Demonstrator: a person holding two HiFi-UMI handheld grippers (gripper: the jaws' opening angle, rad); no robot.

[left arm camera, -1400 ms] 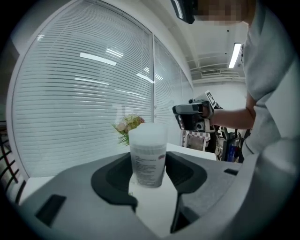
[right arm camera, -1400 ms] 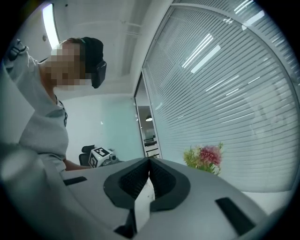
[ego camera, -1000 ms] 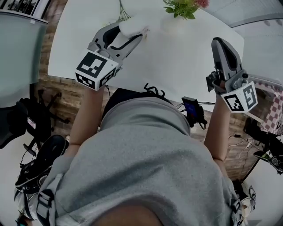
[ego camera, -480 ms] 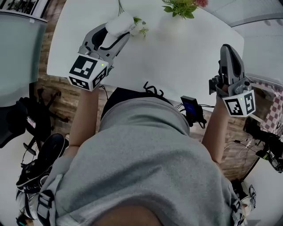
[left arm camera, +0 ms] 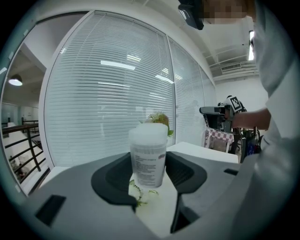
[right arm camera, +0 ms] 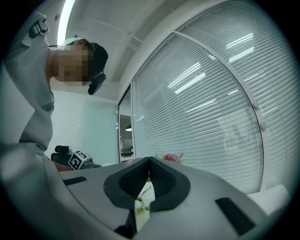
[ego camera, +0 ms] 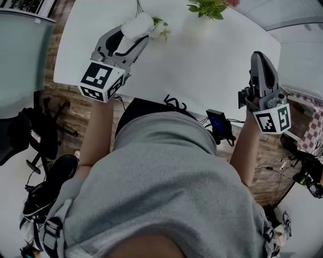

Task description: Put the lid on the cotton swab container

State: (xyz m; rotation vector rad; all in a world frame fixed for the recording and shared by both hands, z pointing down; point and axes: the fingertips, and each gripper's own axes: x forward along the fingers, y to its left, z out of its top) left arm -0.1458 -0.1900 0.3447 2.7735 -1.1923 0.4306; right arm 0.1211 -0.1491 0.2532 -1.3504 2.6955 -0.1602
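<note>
The cotton swab container (left arm camera: pixel 149 157) is a white translucent tub with a printed label and a white lid sitting on top. My left gripper (left arm camera: pixel 149 174) is shut on it, its dark pads pressed against the tub's two sides. In the head view the container (ego camera: pixel 137 26) is held upright over the far left of the white table (ego camera: pixel 202 65) by the left gripper (ego camera: pixel 135 33). My right gripper (ego camera: pixel 258 59) hovers over the table's right edge. In the right gripper view its jaws (right arm camera: pixel 149 164) are pressed together with nothing between them.
A green plant with pink flowers (ego camera: pixel 209 7) stands at the table's far edge. A small sprig of flowers (ego camera: pixel 161 31) lies beside the container. A black device (ego camera: pixel 219 123) hangs at the table's near edge. A checkered cloth (ego camera: pixel 310 128) is at the right.
My left gripper has carried the container a little to the left, uncovering the flower sprig. My right gripper has shifted slightly right and nearer. Both have held still for the last half second.
</note>
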